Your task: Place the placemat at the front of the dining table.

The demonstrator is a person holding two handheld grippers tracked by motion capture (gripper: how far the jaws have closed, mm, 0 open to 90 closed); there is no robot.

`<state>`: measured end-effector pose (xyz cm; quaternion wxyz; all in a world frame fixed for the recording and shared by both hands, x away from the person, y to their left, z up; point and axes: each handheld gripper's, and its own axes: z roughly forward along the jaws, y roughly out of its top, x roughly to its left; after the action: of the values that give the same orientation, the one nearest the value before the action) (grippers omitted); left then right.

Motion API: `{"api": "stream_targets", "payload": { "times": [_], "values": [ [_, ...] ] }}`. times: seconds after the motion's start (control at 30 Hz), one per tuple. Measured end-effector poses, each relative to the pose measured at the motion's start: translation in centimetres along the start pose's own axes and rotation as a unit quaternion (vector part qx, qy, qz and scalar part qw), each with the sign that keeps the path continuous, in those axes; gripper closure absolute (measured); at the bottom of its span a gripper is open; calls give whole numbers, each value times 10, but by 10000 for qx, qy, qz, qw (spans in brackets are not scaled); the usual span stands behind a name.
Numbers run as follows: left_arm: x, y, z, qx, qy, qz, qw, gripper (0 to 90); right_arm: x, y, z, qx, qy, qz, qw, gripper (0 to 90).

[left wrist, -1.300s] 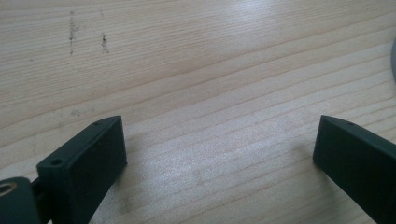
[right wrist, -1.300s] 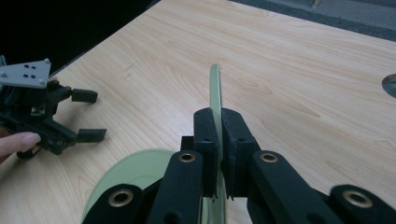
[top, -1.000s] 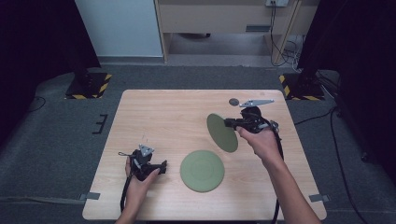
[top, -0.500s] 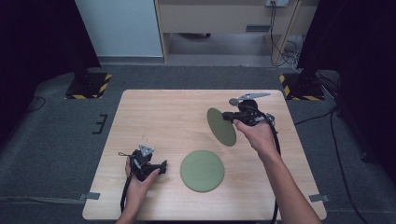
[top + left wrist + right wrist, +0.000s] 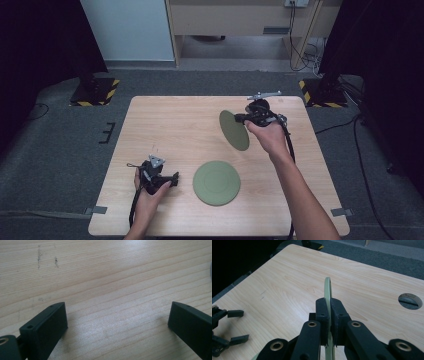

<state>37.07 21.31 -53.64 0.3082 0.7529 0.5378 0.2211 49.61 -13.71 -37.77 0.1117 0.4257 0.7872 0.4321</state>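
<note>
Grey carpet surrounds your pale wooden table, with yellow-and-black striped stand feet at the upper left and upper right of the high view and a wooden cabinet along the top edge.

Your right gripper sits in the upper right part of the table in the high view. Its jaws are clenched on the rim of a green plate, which you hold lifted off the table and tilted on edge, so it hangs to the left and below the jaws. In the right gripper view the green plate runs edge-on straight up the middle of the frame, pinched between the two black jaws, with a round cable hole in the table at the right.

A second green plate lies flat on the table in the lower middle of the high view, well apart from the lifted one.

Your left gripper rests at the lower left of the table, just left of that flat plate. Its jaws are spread wide with nothing but bare wood between them, as the left gripper view shows.
</note>
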Motion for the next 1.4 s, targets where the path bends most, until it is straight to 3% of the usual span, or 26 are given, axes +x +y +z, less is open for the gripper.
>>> {"api": "stream_targets", "payload": {
  "times": [0.37,0.7,1.4],
  "values": [
    [0,0,0,4,-1,-4,10000,15,-7,4,5,-69,-192,193,9996,861],
    [-1,0,0,-4,26,-49,10000,12,-22,11,2,-129,-421,350,9984,861],
    [-3,2,2,29,27,-40,10000,0,-18,24,27,-56,-541,298,9981,861]
  ]
}}
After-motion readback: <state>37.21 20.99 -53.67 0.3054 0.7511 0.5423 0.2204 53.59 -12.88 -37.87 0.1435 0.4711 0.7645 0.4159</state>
